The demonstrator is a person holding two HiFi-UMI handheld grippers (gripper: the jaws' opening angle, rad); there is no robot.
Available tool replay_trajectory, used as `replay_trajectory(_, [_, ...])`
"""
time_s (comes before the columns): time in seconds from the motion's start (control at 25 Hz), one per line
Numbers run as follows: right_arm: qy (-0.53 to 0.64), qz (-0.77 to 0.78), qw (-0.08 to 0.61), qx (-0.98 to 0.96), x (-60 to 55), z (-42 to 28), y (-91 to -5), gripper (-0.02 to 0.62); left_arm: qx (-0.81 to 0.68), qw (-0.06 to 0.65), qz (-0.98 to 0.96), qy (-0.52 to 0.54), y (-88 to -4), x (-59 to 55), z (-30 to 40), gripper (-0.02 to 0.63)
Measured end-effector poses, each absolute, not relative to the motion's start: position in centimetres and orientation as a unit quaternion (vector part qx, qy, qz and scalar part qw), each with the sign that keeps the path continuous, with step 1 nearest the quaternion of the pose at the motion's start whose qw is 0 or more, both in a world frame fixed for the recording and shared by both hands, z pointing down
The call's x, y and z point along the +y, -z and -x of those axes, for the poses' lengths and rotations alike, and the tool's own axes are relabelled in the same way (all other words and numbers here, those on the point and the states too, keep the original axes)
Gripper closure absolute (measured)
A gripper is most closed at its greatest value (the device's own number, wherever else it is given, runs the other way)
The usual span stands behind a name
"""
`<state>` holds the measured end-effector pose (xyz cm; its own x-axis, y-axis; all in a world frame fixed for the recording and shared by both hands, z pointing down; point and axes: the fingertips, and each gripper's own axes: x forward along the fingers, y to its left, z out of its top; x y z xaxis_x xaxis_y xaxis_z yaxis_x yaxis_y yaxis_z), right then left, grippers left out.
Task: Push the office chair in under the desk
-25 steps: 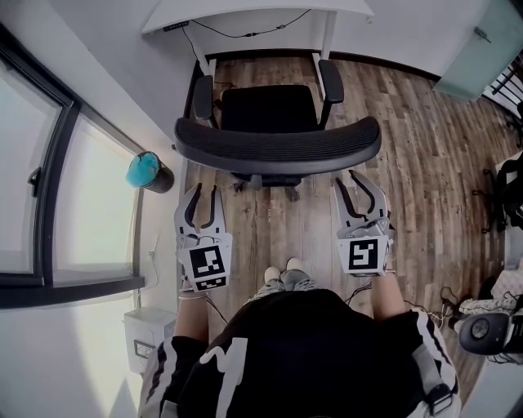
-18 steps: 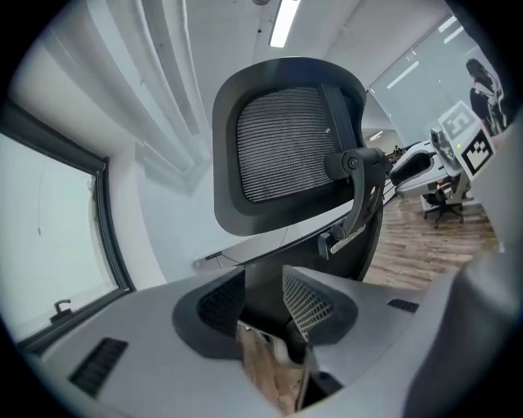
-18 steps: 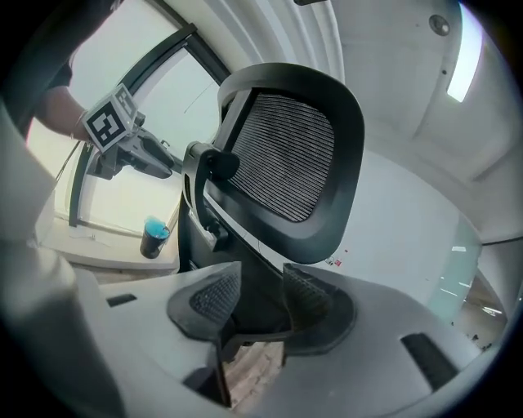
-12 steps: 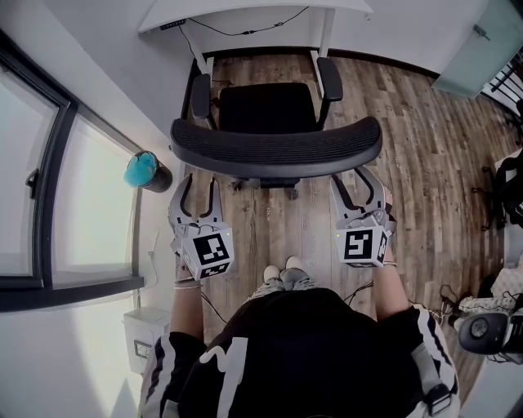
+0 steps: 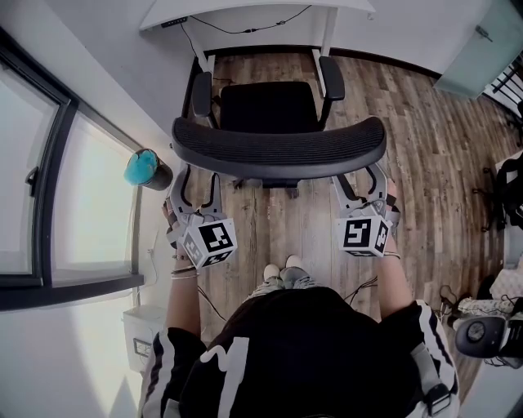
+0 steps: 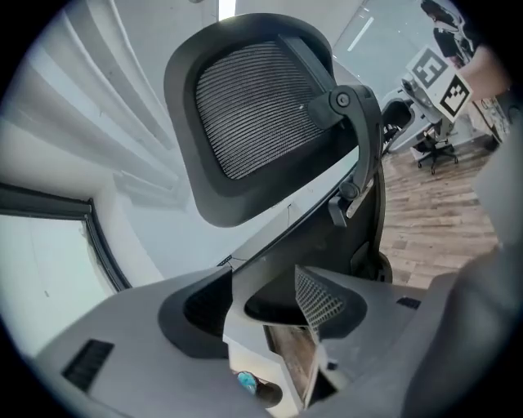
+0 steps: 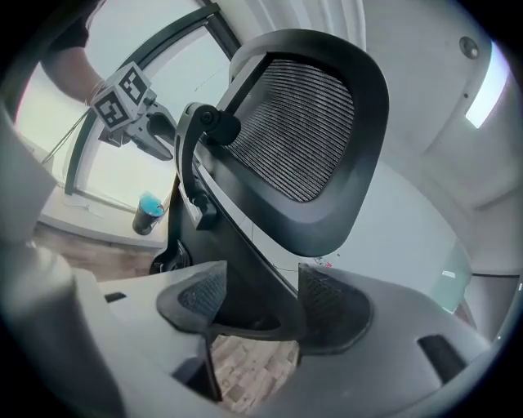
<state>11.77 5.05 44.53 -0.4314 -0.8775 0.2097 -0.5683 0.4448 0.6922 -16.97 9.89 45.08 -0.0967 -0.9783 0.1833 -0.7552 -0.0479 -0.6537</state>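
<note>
From the head view, far left: window and wall, with a teal-topped cup on the sill, close beside the office chair. Next, the left gripper, tongs spread, tips tucked under the backrest's left end. Chair itself facing the white desk, seat short of the top, armrests close by the desk legs. Then the right gripper, likewise spread, at the backrest's right end. Only in the left gripper view: floor and cup showing through the gap between the pads. Only in the right gripper view: a dark frame bar of the chair running down between the parted pads, contact unclear. Open wood floor to the right; little room on the left.
</note>
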Motion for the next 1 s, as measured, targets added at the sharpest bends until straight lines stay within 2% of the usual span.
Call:
replay_trajectory(0.28, [0.301, -0.439, 0.319, -0.784, 3.5, -12.2, -45.6, 0.322, 0.653, 0.191, 0.643, 0.352, -46.1, 9.0, 17.0, 0.356])
replay_trajectory(1.0, [0.345, -0.415, 0.351, -0.765, 0.6, -11.1, -46.5, 0.307, 0.624, 0.236, 0.624, 0.407, -46.8, 5.8, 16.9, 0.342])
